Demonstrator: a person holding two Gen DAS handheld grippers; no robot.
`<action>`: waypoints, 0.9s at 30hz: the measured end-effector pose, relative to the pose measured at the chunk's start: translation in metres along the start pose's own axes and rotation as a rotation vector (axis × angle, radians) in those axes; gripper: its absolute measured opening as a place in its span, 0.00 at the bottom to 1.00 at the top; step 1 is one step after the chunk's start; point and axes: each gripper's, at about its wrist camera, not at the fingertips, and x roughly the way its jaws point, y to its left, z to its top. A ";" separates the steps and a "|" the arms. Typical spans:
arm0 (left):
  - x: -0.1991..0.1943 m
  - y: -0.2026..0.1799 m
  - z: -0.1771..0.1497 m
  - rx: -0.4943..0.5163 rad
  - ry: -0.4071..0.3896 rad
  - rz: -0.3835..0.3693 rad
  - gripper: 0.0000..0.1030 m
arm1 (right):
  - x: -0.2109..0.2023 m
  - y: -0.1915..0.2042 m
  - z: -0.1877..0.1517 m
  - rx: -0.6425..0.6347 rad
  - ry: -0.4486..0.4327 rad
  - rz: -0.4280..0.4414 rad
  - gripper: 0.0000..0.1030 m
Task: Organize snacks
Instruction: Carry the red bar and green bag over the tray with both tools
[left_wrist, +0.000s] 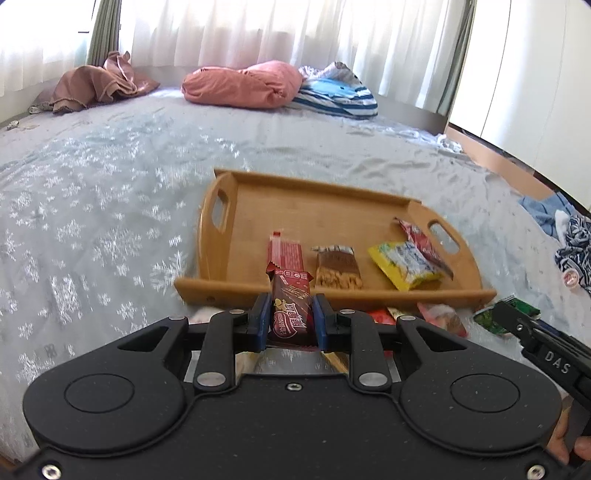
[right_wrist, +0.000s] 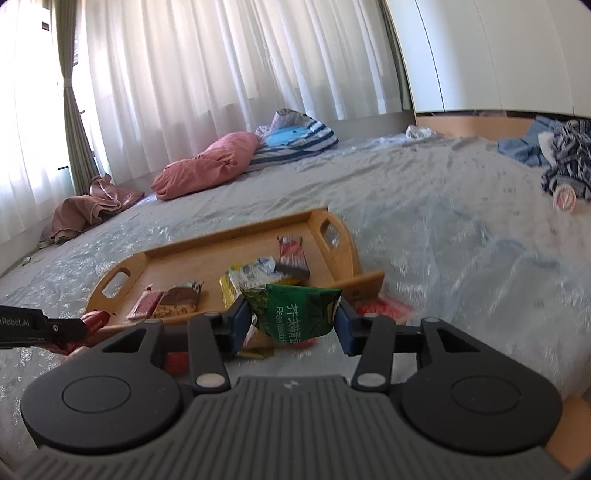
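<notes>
A wooden tray lies on the bed. In it are a red wafer pack, a brown biscuit pack, a yellow packet and a red packet. My left gripper is shut on a dark red snack bar, held at the tray's near rim. My right gripper is shut on a green wasabi peas packet, held above the near right corner of the tray; it shows at the right edge of the left wrist view.
Loose red and orange snack packets lie on the bedsheet just before the tray. Pink pillows and striped bedding sit at the far side. Clothes lie at the right. Curtains hang behind.
</notes>
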 end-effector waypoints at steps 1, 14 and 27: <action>0.001 0.000 0.003 0.001 -0.005 0.004 0.22 | 0.000 0.000 0.003 -0.008 -0.004 0.003 0.49; 0.039 0.012 0.036 -0.020 -0.025 0.047 0.22 | 0.051 -0.005 0.046 -0.217 0.055 -0.034 0.49; 0.091 0.022 0.048 -0.036 0.023 0.078 0.22 | 0.144 -0.003 0.079 -0.293 0.359 -0.037 0.49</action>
